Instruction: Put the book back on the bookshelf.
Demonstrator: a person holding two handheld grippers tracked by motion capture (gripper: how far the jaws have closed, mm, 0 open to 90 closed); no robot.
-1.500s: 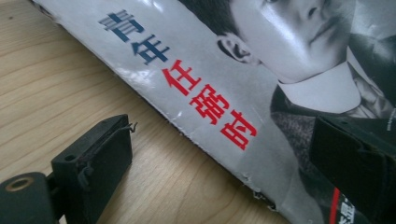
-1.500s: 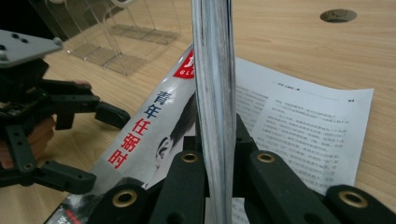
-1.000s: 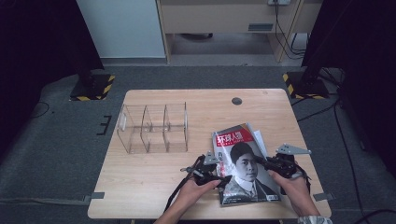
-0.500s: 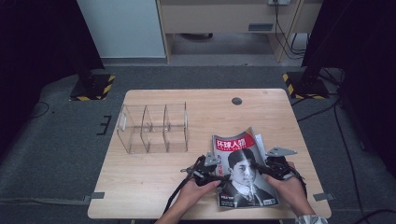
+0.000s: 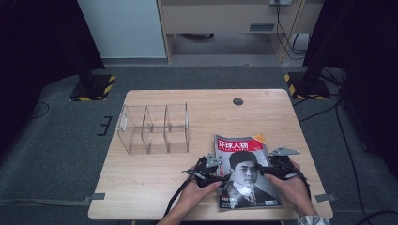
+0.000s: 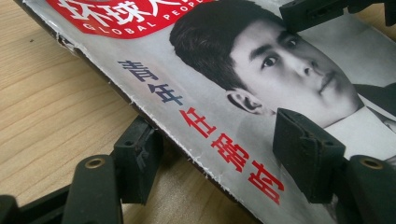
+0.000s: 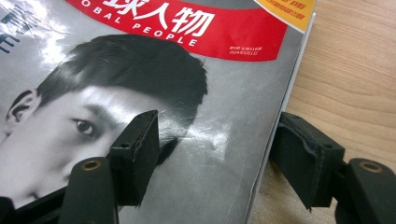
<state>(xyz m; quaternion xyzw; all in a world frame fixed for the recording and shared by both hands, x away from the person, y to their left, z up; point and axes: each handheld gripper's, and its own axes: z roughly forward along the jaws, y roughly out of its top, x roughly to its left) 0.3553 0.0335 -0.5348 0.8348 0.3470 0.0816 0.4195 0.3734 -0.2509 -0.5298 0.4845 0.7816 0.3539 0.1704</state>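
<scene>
At the left gripper [image 5: 212, 172]: jaws spread but just closing in, with the frayed spine edge of the magazine [image 6: 219, 98] between them. One jaw down on the table [image 6: 42, 93] side and tucked under that edge, the other over the cover; no firm pinch to be seen yet.

At the right gripper [image 5: 272, 169]: jaws just opening, now spread wide, straddling the magazine's opposite edge. One over the printed face, the other beyond the edge above bare wood; nothing pinched.

Lying on the table between the two grippers, then, cover up, red title band on the side away from both.

Farther off, beyond the left gripper and to its left, a clear divided organiser [image 5: 155, 129], well apart from the magazine.

Likely trouble from here:
- Closing the left jaws on the cover alone rather than the whole thickness, and so peeling or tearing the already frayed spine edge.
- With only one side gripped and the right side free, risk of sagging, fanning open or sliding out on lifting, glossy paper giving the pads little hold.
- Risk too of the lower jaw scraping the wood and pushing the magazine sideways towards the right gripper instead of getting under it.
</scene>
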